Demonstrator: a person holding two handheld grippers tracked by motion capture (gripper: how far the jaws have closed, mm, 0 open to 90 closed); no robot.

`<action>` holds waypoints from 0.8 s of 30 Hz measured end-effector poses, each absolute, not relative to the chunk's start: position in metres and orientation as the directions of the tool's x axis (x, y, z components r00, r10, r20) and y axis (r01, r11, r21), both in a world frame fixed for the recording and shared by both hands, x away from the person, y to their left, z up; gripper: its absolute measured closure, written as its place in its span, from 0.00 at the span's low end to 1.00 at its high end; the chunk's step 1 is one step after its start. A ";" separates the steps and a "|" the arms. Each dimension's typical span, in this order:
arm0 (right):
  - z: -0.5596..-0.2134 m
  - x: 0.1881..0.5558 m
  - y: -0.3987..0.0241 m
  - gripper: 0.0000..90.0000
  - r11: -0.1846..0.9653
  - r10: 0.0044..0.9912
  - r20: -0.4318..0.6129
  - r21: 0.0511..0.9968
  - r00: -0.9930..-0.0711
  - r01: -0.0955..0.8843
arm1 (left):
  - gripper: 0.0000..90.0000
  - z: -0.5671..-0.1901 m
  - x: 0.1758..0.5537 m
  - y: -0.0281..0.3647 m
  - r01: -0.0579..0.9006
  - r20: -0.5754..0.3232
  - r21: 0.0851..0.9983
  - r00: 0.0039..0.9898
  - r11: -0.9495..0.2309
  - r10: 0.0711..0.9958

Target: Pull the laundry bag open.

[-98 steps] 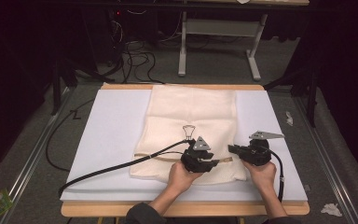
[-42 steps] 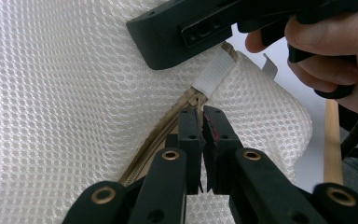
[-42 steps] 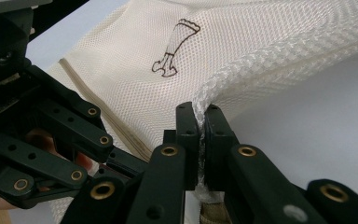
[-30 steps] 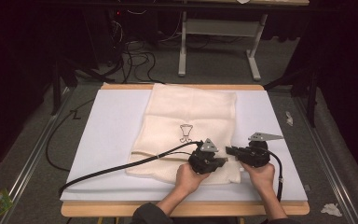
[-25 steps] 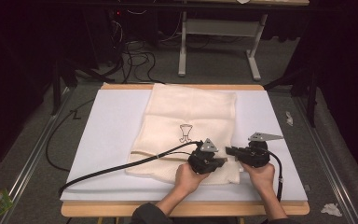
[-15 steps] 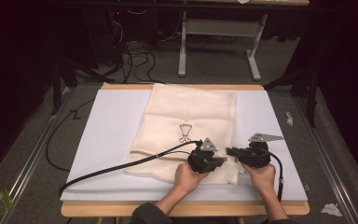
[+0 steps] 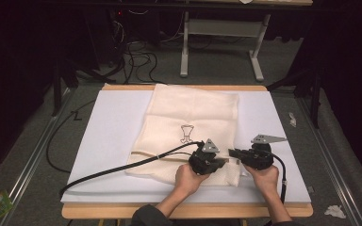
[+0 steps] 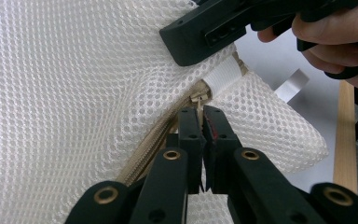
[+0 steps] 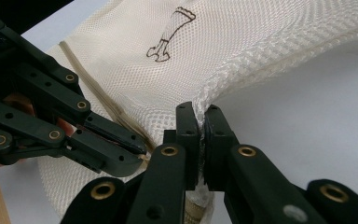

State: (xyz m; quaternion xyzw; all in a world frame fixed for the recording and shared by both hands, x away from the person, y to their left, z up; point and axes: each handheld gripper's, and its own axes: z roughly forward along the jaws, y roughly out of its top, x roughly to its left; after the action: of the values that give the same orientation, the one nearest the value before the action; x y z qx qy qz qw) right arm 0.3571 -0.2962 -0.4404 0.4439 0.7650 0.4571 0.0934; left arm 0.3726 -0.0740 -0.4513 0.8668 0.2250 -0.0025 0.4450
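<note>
**2 grippers clamped at the near right corner of 1 mesh bag**

In the high view, 1 cream mesh bag (image 7: 191, 129) lies flat on the white mat (image 7: 108, 127), near the middle and slightly right, with a small dark drawing (image 7: 186, 133) on its upper face. The 2 hands meet at the bag's near right corner: the left gripper (image 7: 217, 162) and the right gripper (image 7: 233, 153) sit almost nose to nose there. From this height the zipper is hard to make out.

The left gripper view gives what the high view cannot: the left gripper's (image 8: 201, 122) jaws are clenched on the metal zipper pull (image 8: 199, 99), with the tan zipper (image 8: 147, 151) running back toward the camera and a white fabric tab (image 8: 223, 77) just beyond. The right gripper crosses the top of that picture, cut off by the frame.

In the right gripper view, the right gripper (image 9: 200, 116) pinches the bag's seamed edge (image 9: 242, 77). Its jaws hide the cloth between them.
</note>
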 end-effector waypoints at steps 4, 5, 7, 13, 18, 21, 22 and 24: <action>-0.440 0.357 -0.295 0.98 0.188 0.765 0.264 0.781 -0.587 0.596 | 0.97 -0.452 0.372 -0.074 0.392 -0.201 0.766 0.899 -0.509 0.389; -0.439 0.357 -0.295 0.98 0.189 0.765 0.263 0.782 -0.588 0.595 | 0.97 -0.451 0.372 -0.074 0.392 -0.200 0.765 0.899 -0.511 0.391; -0.440 0.357 -0.294 0.98 0.186 0.764 0.266 0.781 -0.588 0.596 | 0.97 -0.450 0.373 -0.073 0.388 -0.191 0.763 0.899 -0.516 0.393; -0.439 0.357 -0.295 0.98 0.199 0.767 0.252 0.781 -0.590 0.592 | 0.97 -0.446 0.374 -0.070 0.390 -0.189 0.762 0.897 -0.517 0.399; -0.440 0.357 -0.295 0.98 0.198 0.767 0.256 0.777 -0.588 0.597 | 0.97 -0.448 0.372 -0.070 0.384 -0.182 0.759 0.901 -0.526 0.395; -0.440 0.357 -0.296 0.98 0.197 0.766 0.257 0.779 -0.589 0.596 | 0.97 -0.445 0.373 -0.068 0.380 -0.179 0.759 0.902 -0.528 0.392; -0.440 0.357 -0.296 0.98 0.199 0.765 0.257 0.778 -0.591 0.596 | 0.97 -0.444 0.373 -0.067 0.378 -0.176 0.761 0.903 -0.527 0.393; -0.439 0.356 -0.297 0.98 0.198 0.765 0.255 0.780 -0.591 0.594 | 0.97 -0.442 0.373 -0.067 0.378 -0.178 0.764 0.903 -0.524 0.391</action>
State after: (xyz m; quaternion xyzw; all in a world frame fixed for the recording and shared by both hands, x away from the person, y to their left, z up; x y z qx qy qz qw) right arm 0.3561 -0.2967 -0.4387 0.4422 0.7681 0.4533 0.0946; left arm 0.3729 -0.0669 -0.4420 0.8729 0.2201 0.0076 0.4354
